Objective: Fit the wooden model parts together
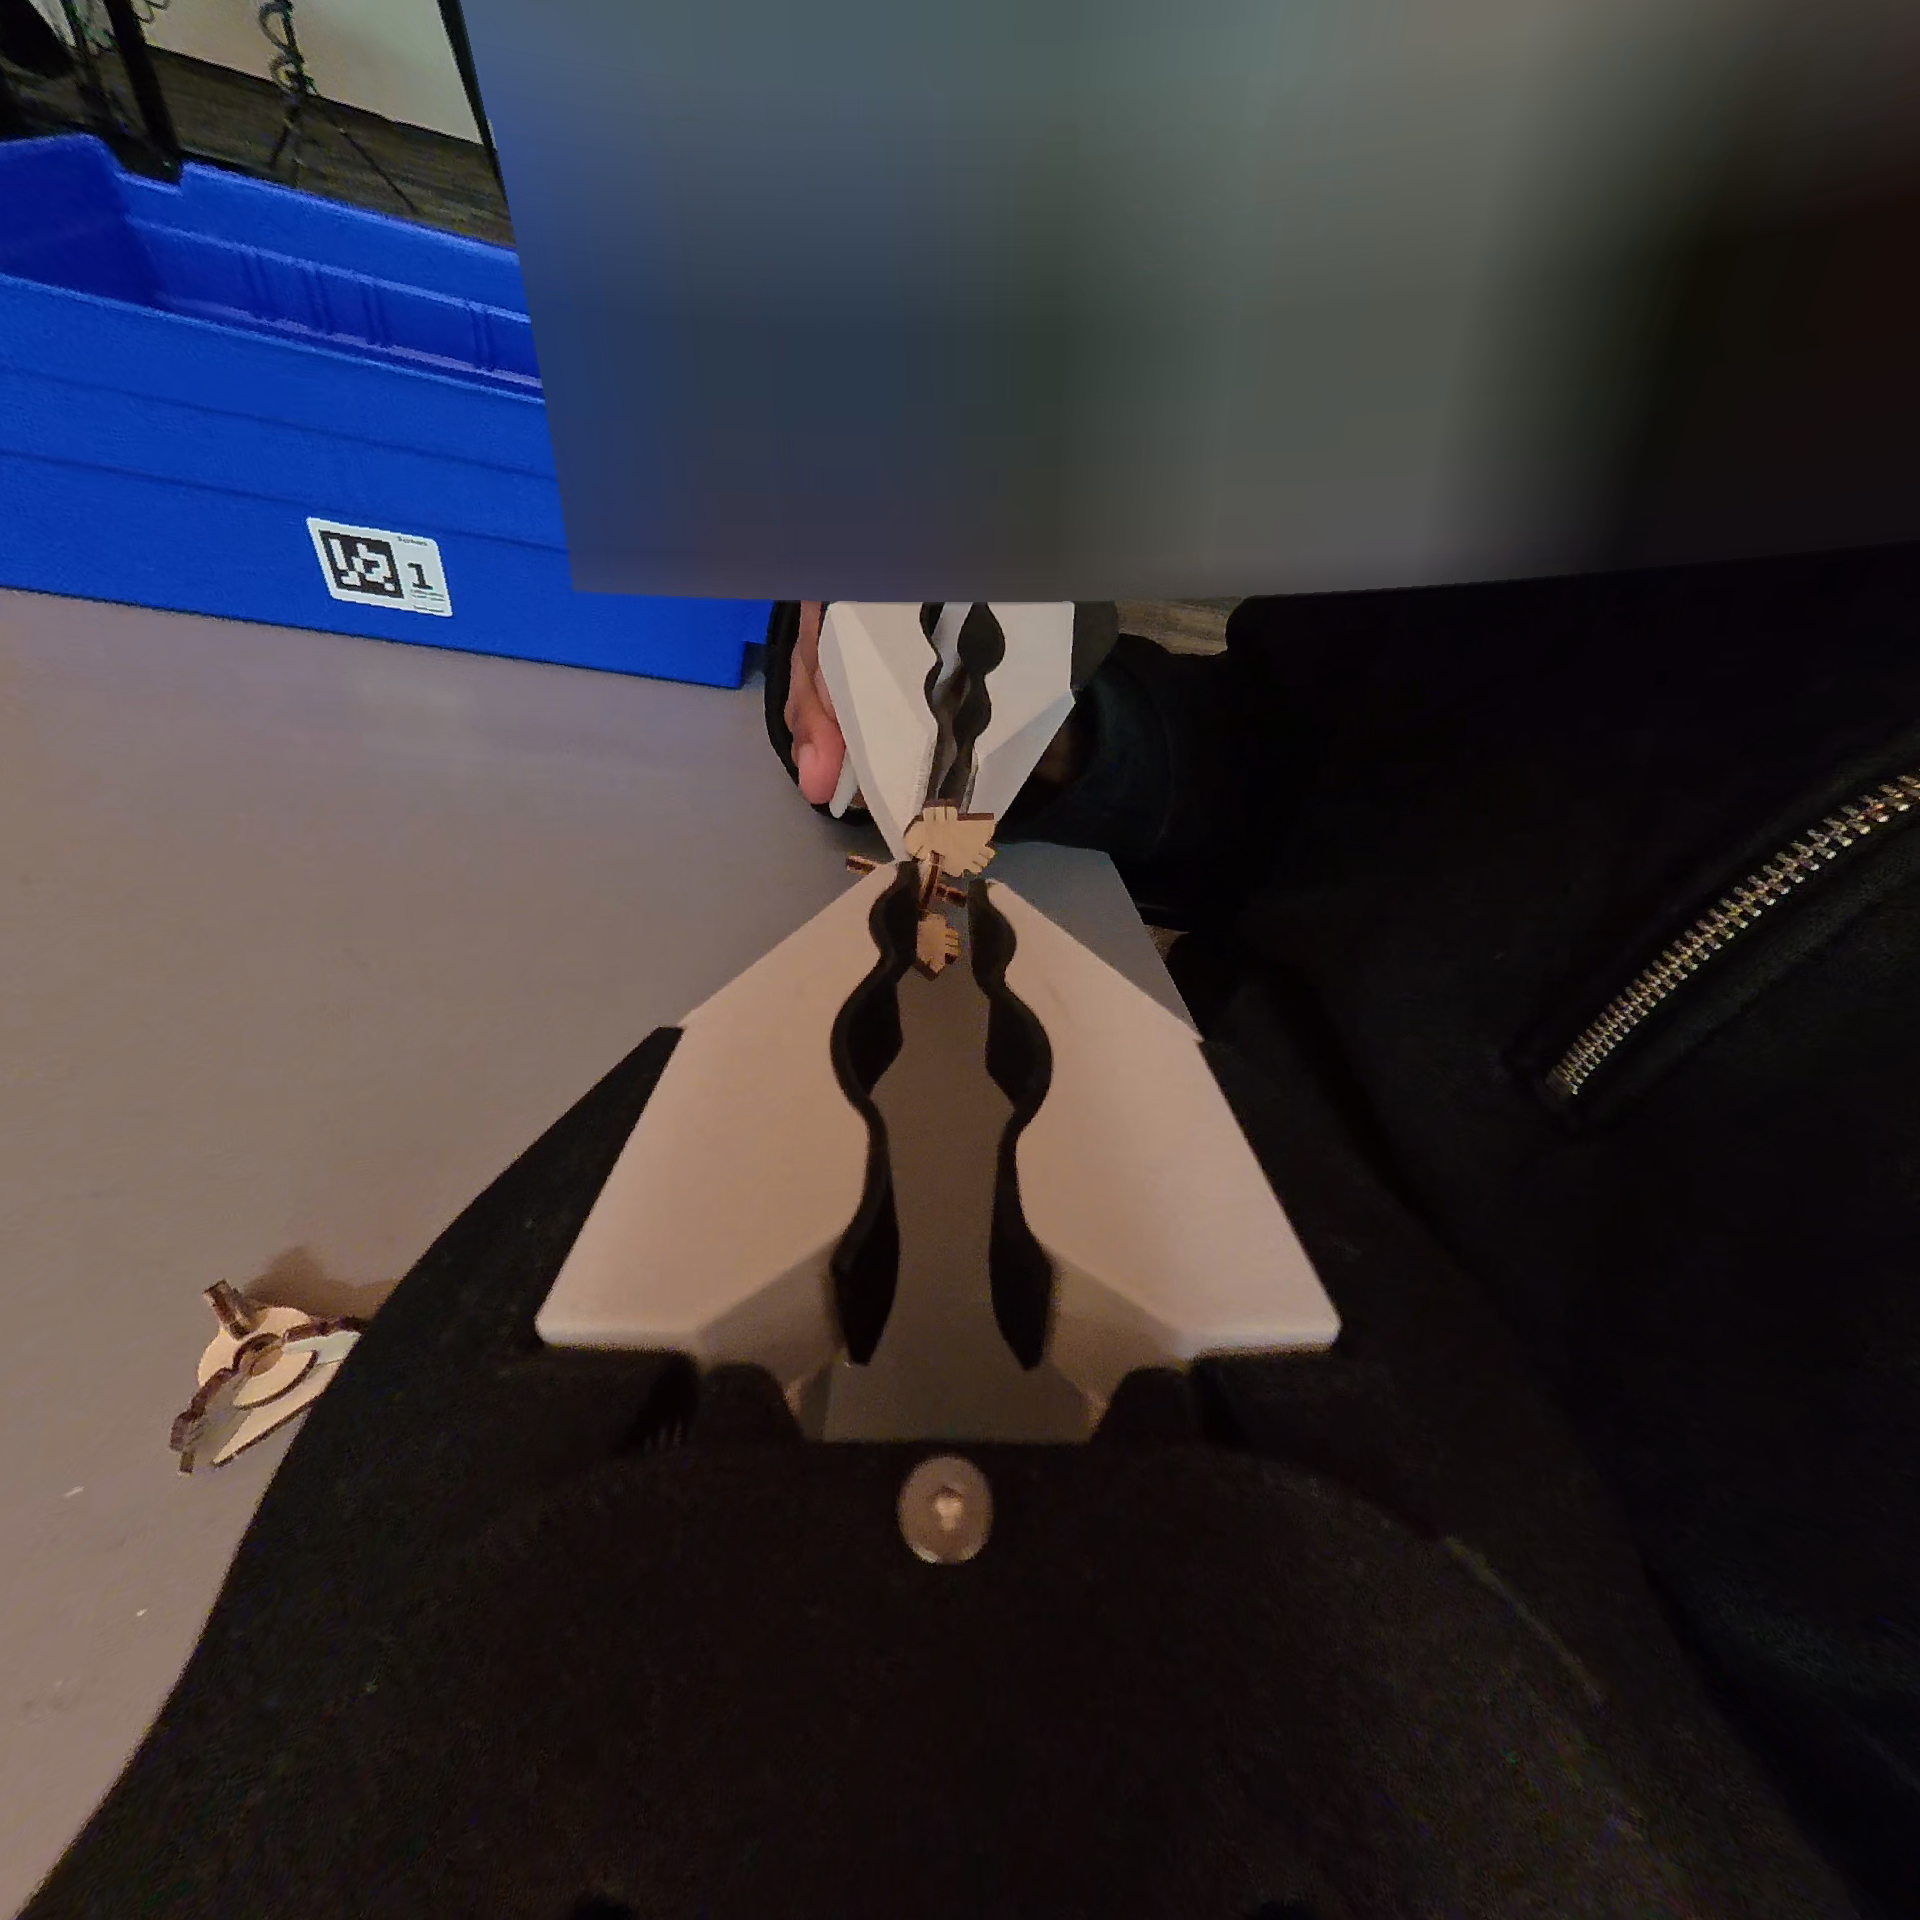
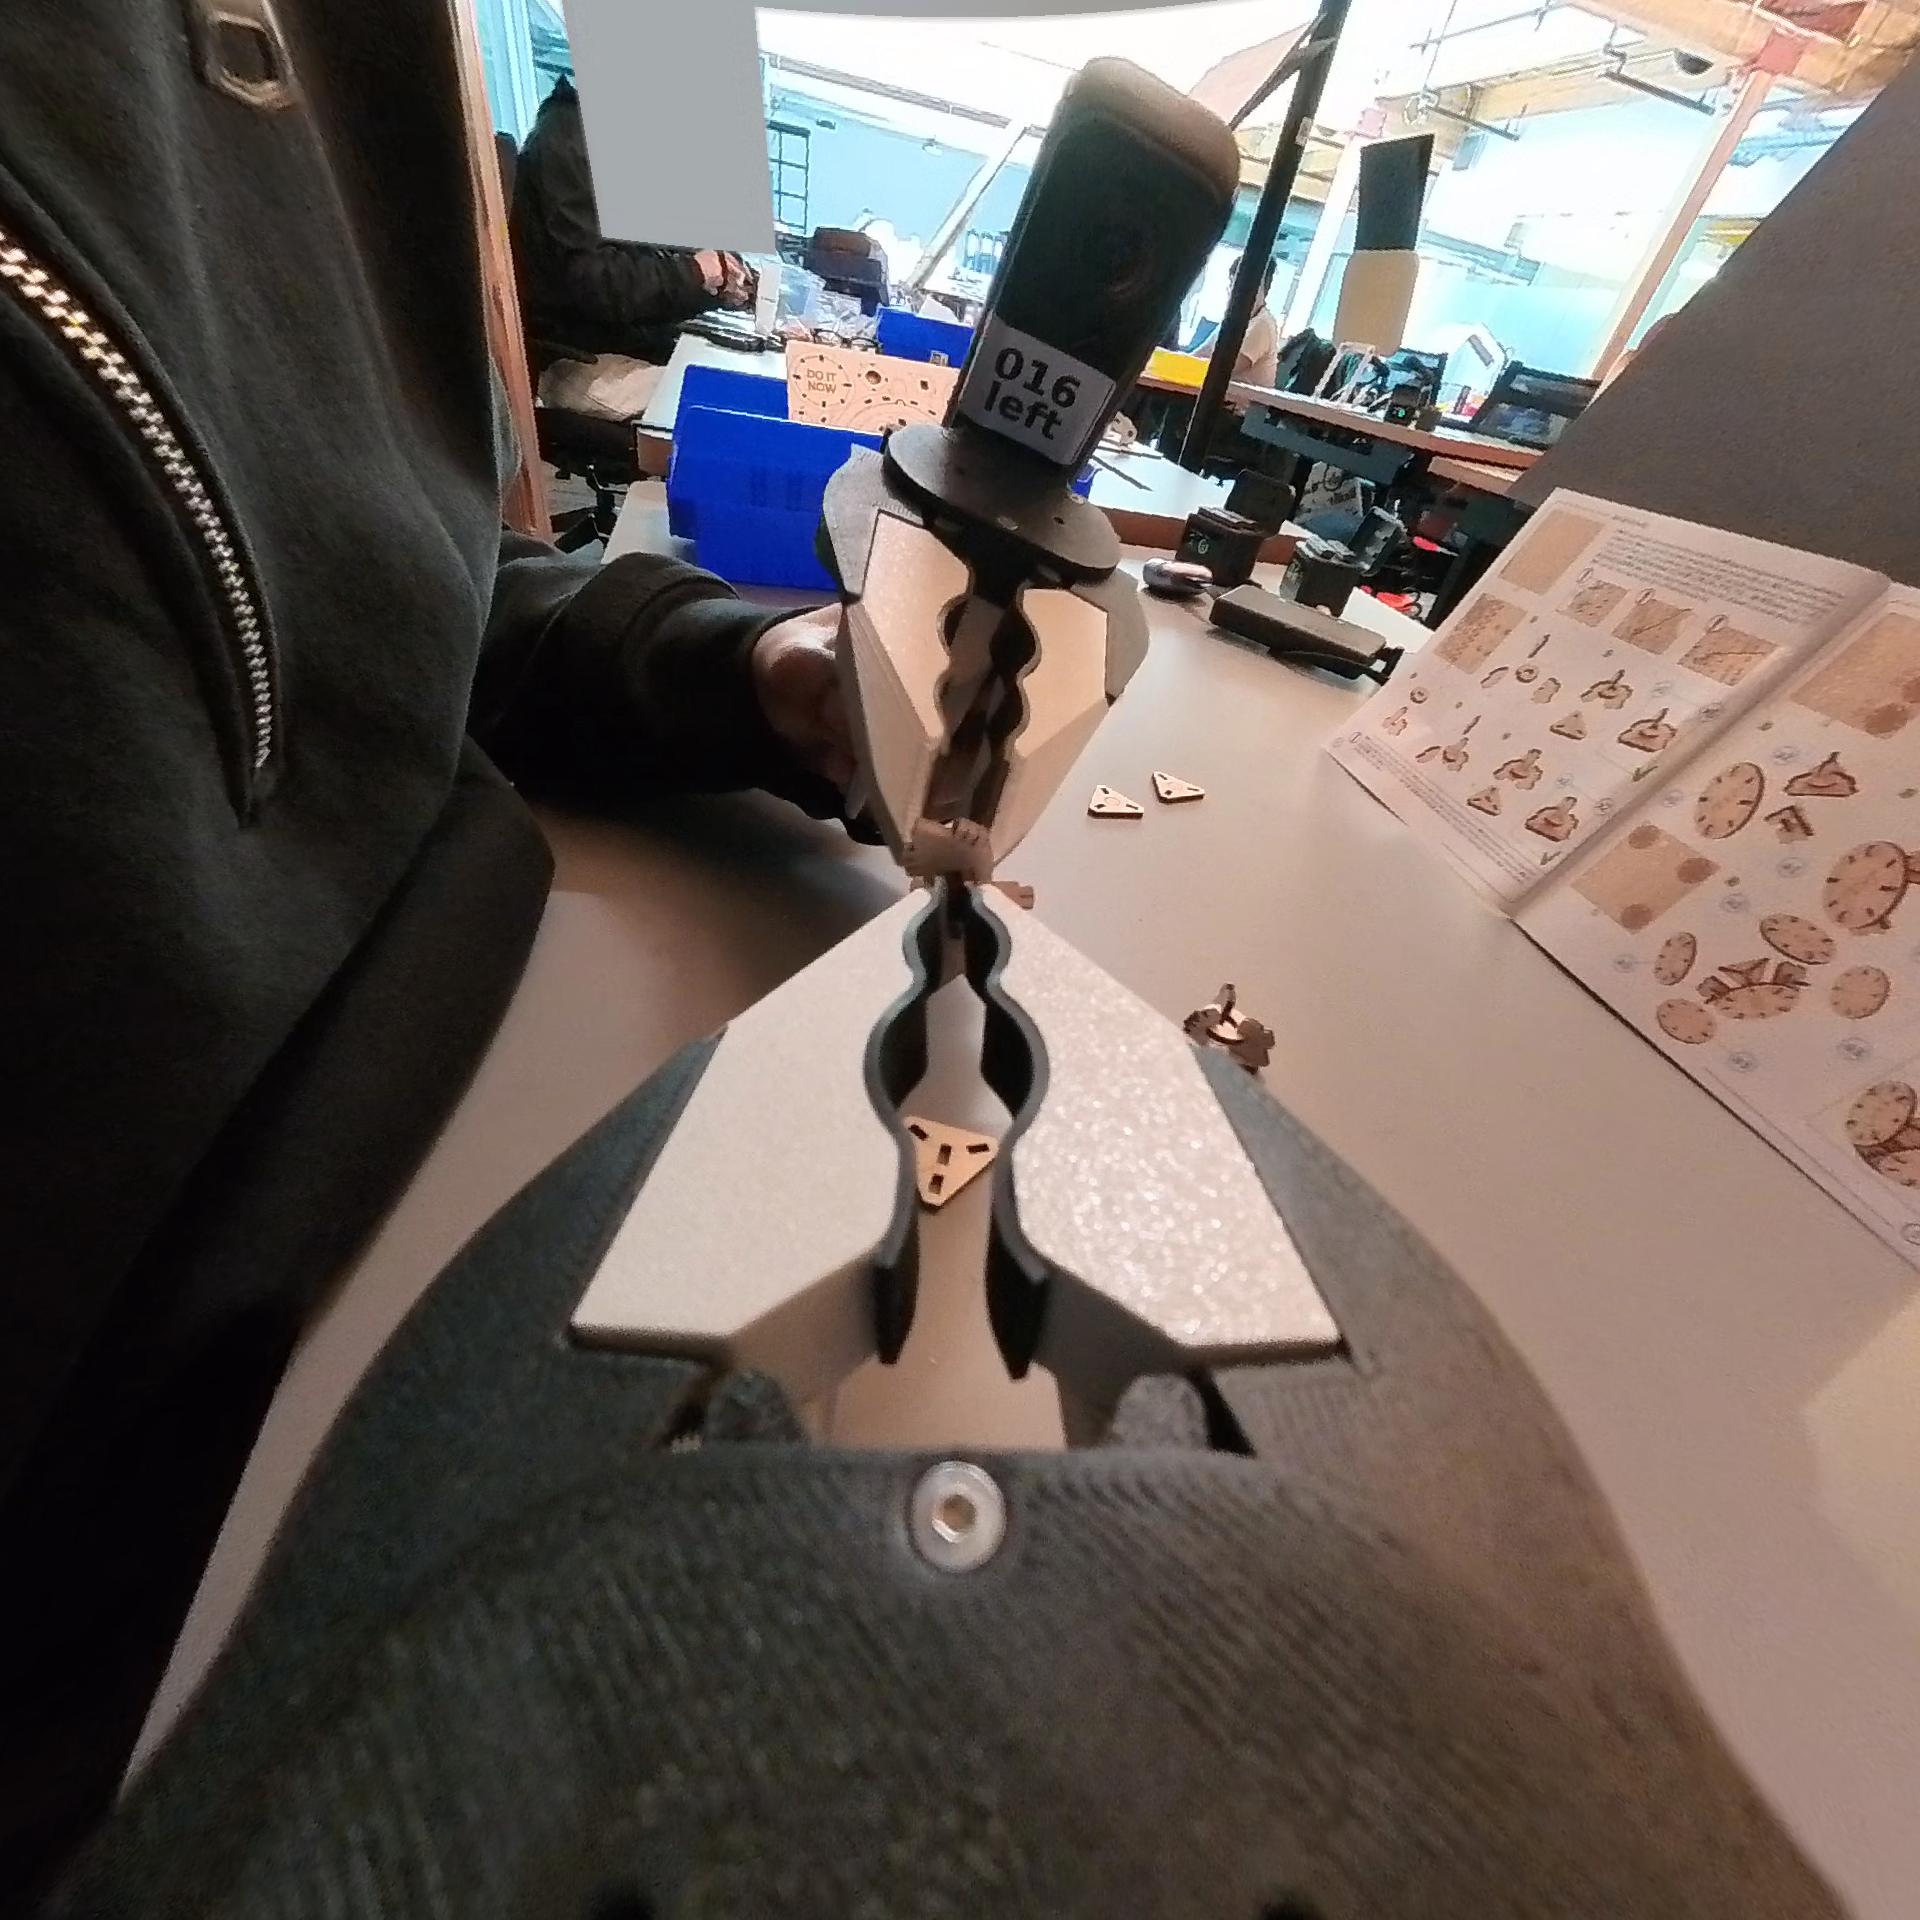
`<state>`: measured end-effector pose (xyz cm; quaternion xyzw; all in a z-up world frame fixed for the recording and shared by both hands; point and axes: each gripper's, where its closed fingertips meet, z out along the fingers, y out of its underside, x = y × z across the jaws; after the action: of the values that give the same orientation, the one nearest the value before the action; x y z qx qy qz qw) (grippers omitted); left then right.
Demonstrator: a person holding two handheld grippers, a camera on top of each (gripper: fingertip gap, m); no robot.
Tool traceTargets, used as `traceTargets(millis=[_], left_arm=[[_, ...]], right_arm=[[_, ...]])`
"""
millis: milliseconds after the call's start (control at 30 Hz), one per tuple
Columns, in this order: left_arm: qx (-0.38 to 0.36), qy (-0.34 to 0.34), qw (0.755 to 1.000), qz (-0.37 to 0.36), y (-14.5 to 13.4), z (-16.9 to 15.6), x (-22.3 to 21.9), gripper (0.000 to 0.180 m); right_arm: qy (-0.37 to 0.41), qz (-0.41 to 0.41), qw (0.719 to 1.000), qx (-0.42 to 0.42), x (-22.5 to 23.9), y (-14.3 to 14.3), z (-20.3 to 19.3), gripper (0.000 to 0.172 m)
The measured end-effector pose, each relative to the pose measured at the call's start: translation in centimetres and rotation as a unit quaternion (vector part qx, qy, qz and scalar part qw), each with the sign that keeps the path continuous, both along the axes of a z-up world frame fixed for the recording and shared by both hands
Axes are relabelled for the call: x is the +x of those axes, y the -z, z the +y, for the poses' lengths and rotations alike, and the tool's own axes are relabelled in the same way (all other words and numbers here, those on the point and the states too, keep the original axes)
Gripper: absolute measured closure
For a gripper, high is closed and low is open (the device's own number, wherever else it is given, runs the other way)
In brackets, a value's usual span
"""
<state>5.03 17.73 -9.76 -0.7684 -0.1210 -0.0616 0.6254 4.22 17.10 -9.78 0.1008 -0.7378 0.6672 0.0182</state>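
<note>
The two grippers meet tip to tip above the grey table (image 1: 364, 935). A small light wooden assembly (image 1: 951, 847) with notched ends and a cross bar hangs between them. My right gripper (image 2: 951, 909) is shut on a thin part of it. In the left wrist view the right gripper (image 1: 940, 816) comes down from above and pinches the notched top. My left gripper (image 1: 932, 899) stands slightly open around the lower part. The piece lies against one pad and a gap shows at the other. The left gripper (image 2: 945, 831) also shows in the right wrist view, with the assembly (image 2: 948, 844) at its tips.
A blue bin (image 1: 260, 416) with a tag stands far left. Another wooden assembly (image 1: 260, 1361) lies near left. Three triangular wooden plates (image 2: 1117, 800) (image 2: 1177, 787) (image 2: 951, 1158), a small assembly (image 2: 1231, 1029) and an open instruction booklet (image 2: 1714, 831) lie on the table. A person's dark zipped jacket (image 2: 208, 623) is close by. Only a small space, under 4 cm, lies between the two pairs of fingers.
</note>
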Motion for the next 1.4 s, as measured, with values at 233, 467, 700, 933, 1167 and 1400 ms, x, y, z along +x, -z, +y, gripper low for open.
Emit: traceTargets(millis=[233,467,700,933,1167,1400], left_arm=[[-0.002,-0.002,1.000,0.001,0.1,0.0,-0.1,0.177],[-0.004,0.001,1.000,0.002,0.2,0.0,0.0,0.172],[-0.014,-0.011,1.000,0.013,0.4,0.0,-0.3,0.175],[-0.014,-0.015,1.000,0.022,0.3,0.0,-0.3,0.176],[0.006,-0.020,1.000,0.018,-0.3,-0.3,-0.6,0.177],[0.072,-0.019,0.997,-0.013,-1.9,-1.1,-0.9,0.177]], right_arm=[[-0.003,-0.001,1.000,0.001,0.1,0.0,0.0,0.171],[-0.002,-0.003,1.000,0.003,0.1,0.1,-0.1,0.171],[0.000,-0.005,1.000,0.006,0.0,0.2,-0.1,0.171],[0.001,-0.007,1.000,0.002,0.0,0.1,-0.1,0.171],[0.008,-0.014,1.000,-0.016,-0.2,-0.5,0.0,0.160],[0.021,-0.041,0.998,-0.040,-0.9,-1.4,0.3,0.149]])
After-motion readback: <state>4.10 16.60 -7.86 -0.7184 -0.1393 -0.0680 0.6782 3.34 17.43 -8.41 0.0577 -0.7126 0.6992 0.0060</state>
